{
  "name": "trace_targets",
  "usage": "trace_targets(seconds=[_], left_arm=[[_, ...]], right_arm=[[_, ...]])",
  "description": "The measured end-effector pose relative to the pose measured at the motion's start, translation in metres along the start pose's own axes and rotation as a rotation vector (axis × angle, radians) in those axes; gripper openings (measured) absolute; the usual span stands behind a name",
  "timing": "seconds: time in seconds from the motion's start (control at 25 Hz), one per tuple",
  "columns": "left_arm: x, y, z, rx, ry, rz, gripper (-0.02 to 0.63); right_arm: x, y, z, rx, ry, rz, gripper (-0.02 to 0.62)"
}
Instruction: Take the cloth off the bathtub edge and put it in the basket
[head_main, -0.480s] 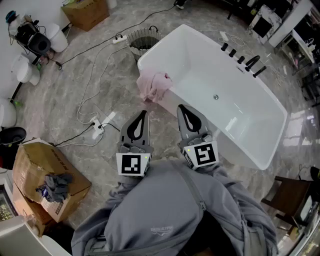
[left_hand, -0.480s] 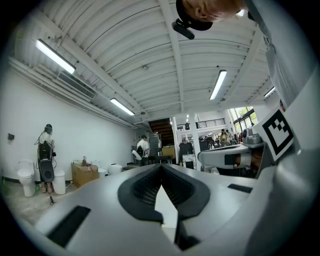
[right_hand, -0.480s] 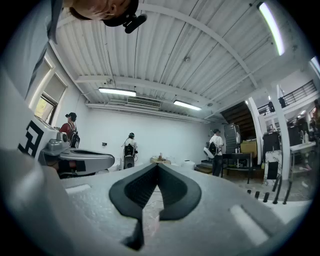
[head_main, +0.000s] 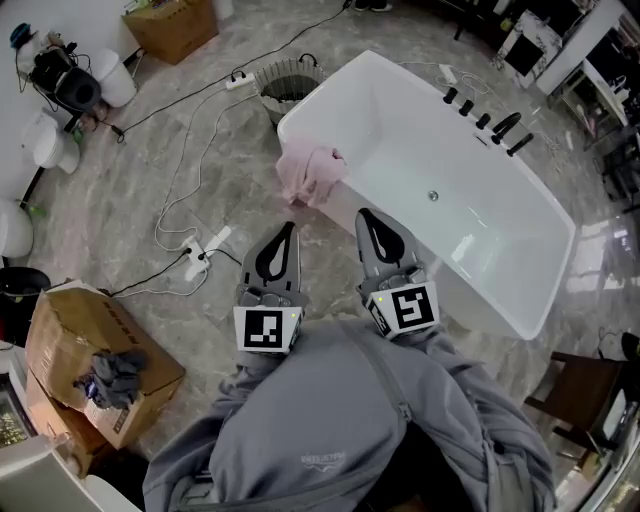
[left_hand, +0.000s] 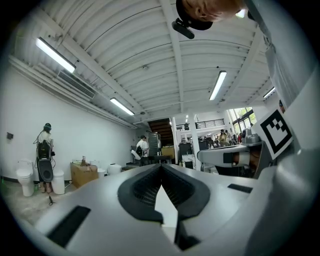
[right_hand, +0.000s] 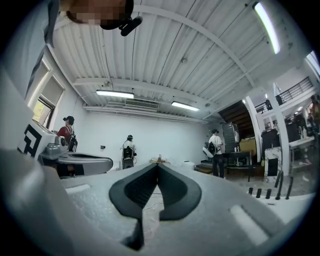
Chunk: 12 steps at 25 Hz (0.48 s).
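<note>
Ahead of both closed, empty jaws, untouched pink cloth (head_main: 310, 173) on bathtub edge (head_main: 318, 84).

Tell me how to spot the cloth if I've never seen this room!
Find the big white bathtub in the middle of the grey marble floor. Look at its rim at the end nearest the wire basket. The cloth is the crumpled pink lump draped over that rim, the only soft pink thing there.
</note>
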<state>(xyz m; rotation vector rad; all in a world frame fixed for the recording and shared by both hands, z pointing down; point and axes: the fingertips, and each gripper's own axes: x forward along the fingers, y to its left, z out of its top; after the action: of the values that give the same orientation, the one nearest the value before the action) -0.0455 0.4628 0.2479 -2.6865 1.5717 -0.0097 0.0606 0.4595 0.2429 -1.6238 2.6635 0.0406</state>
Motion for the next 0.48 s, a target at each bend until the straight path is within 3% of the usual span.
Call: trace_targets(seconds=[0.48], left_arm=[[-0.004, 0.021, -0.014, -0.002, 0.015, -0.033, 0.006]], right_arm=[[0.008, 0.009, -0.014, 0.018, 0.014, -0.052, 0.003]])
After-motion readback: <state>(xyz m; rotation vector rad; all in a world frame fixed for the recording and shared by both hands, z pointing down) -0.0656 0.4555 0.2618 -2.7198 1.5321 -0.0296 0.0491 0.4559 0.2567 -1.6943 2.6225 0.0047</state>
